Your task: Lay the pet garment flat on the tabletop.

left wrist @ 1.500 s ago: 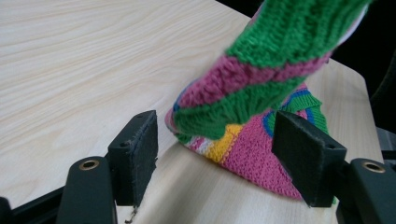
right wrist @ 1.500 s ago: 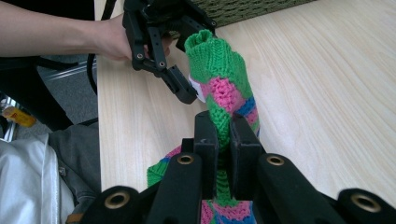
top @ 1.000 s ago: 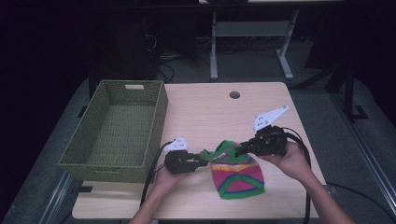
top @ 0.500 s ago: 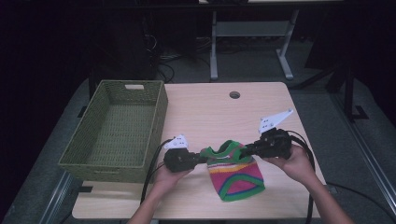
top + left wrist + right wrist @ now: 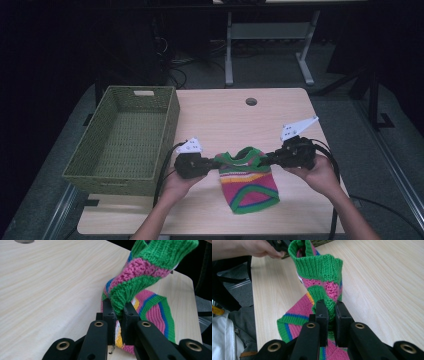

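The left gripper (image 5: pixel 212 164) has just closed its fingers and lifted the knitted sweater (image 5: pixel 248 179). The right gripper (image 5: pixel 268 157) stays clamped on its green collar. The stripy wool hangs over the smooth wooden counter (image 5: pixel 220 120).

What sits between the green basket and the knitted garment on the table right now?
In the high view, the left gripper and its hand lie between the wicker basket and the knitted garment; the gripper is shut on the garment's green edge.

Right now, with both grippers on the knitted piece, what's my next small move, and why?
Probably lift both together and carry it left toward the basket. The left gripper and right gripper each pinch a green edge of the knitted piece, whose lower part rests on the table.
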A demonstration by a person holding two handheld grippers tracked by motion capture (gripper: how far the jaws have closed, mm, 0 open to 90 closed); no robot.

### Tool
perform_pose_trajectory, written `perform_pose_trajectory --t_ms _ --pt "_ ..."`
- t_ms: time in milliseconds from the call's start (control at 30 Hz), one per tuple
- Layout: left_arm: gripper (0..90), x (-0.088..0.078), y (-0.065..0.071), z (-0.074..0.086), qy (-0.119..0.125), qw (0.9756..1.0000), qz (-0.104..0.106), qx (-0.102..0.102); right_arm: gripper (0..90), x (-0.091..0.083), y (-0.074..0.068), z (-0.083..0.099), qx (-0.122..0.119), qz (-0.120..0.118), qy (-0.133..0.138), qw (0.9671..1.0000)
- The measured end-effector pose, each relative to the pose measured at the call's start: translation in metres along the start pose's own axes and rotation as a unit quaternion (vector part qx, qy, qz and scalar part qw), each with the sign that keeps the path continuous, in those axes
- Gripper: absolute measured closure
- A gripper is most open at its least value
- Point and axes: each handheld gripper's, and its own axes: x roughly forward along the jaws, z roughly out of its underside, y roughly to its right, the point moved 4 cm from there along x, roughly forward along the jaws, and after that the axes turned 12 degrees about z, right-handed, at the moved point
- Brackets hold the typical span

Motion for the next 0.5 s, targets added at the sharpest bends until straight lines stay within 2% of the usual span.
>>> perform_pose_trajectory --t_ms 167,500 --pt "83.8 -0.003 -0.006 -0.013 0.002 0.9999 -0.013 -0.006 82.9 0.003 0.004 -0.001 0.009 0.005 -0.003 0.9999" --pt "83.8 0.006 -0.017 -0.015 -0.009 0.9992 -0.037 -0.013 82.9 0.009 0.011 0.002 0.018 0.012 -0.014 0.9997"
